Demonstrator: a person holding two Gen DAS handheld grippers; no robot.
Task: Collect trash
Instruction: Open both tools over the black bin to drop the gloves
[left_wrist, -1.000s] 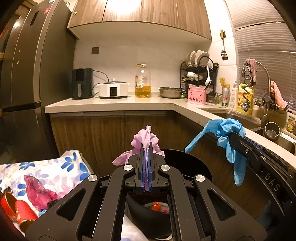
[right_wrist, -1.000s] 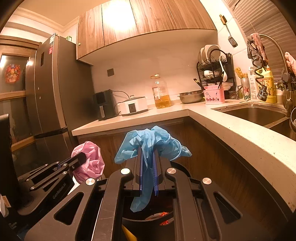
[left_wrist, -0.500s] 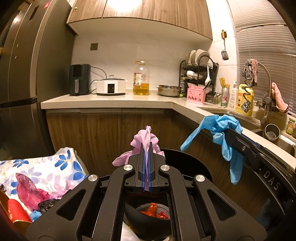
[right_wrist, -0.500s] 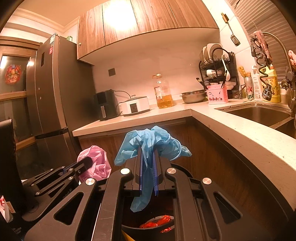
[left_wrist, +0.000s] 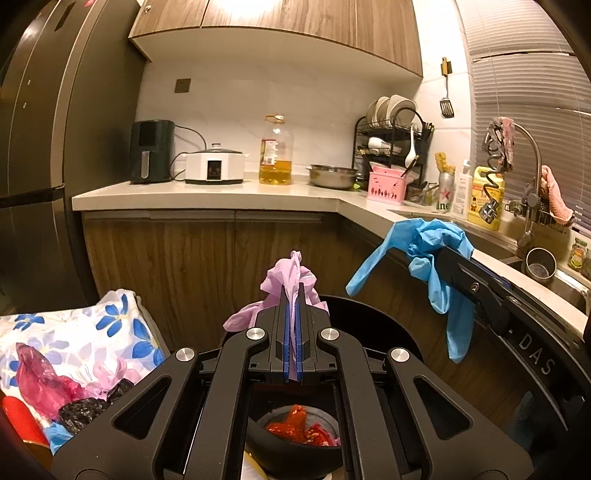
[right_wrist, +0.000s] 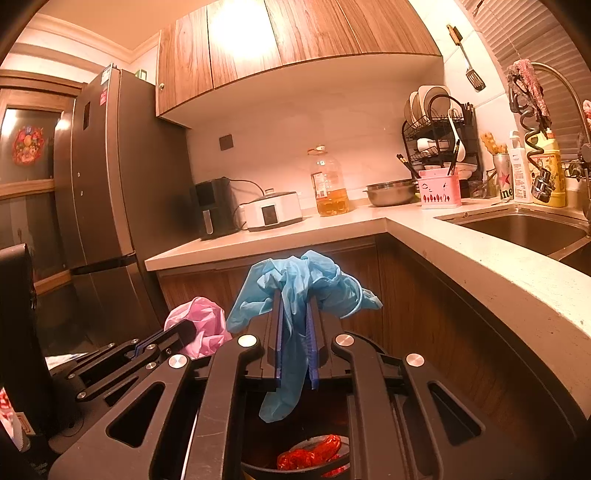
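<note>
Gloves both — crumpled blue rubber glove (right_wrist: 295, 295) clamped mid-bunch in the right tongs (right_wrist: 295, 332), limp pink plastic glove (left_wrist: 291, 284) pinched in the left tongs (left_wrist: 292, 325), above the black bin (left_wrist: 369, 325); light, floppy, clingy.

Two black two-finger grippers: left gripper (left_wrist: 291, 295), right gripper (right_wrist: 295, 302). One crumpled pink plastic bag (left_wrist: 291, 273), one blue rubber glove (right_wrist: 295, 280). One black round bin (left_wrist: 369, 314).

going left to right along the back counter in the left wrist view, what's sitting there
air fryer → white cooker → oil bottle → steel bowl → pink caddy → can → yellow bottle
</note>
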